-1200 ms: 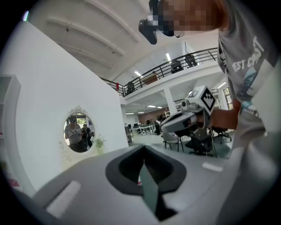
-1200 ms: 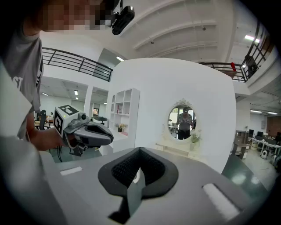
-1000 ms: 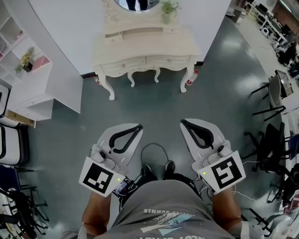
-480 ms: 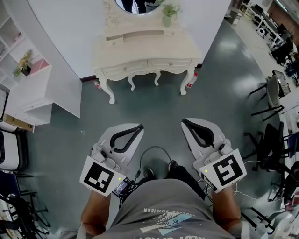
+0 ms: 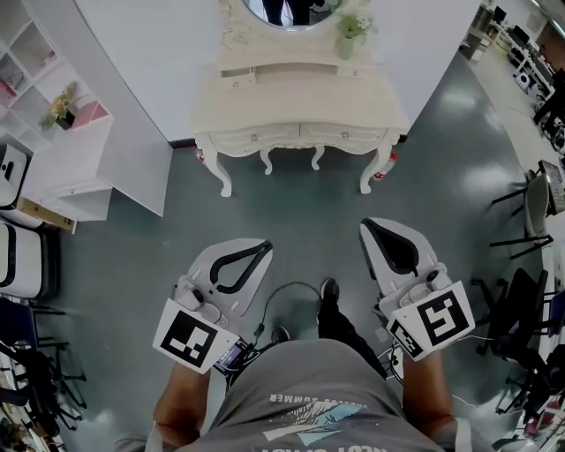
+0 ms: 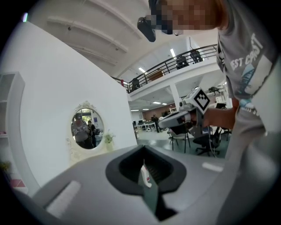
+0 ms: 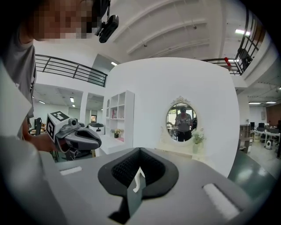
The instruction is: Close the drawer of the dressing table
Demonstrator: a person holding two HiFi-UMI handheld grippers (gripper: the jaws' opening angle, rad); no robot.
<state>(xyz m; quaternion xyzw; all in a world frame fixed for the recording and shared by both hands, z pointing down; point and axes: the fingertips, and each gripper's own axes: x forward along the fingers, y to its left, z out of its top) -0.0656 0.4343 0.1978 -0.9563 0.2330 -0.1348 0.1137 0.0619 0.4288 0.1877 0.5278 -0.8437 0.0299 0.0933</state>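
The dressing table (image 5: pixel 300 97) stands against the white wall, and the person stands well back from it on the grey floor (image 5: pixel 300 199), with nothing between them and its front. Both tools point toward it: the left gripper (image 5: pixel 256 252) is clenched, its jaws pressed together on nothing, and the right gripper (image 5: pixel 375 234) is clenched and empty too. An oval mirror (image 5: pixel 291 7) rises at the back of the dressing table, and a small potted plant (image 5: pixel 351 31) sits just right of it. The 2 front drawers (image 5: pixel 300 136) under the tabletop look flush. On the raised tier left of the mirror, 1 small drawer (image 5: pixel 237 73) seems to jut forward a little, so I take that one to be the open one, though at this range I cannot be sure. It should be light, stiff painted wood that slides easily. It needs no grasp, only a flat push with a closed gripper tip on the middle of its front face, by the knob. An off-centre push could skew it and jam it, and a hard shove could scuff the paint or rattle the plant. A white shelf unit (image 5: pixel 62 168) stands well to the left of the dressing table.
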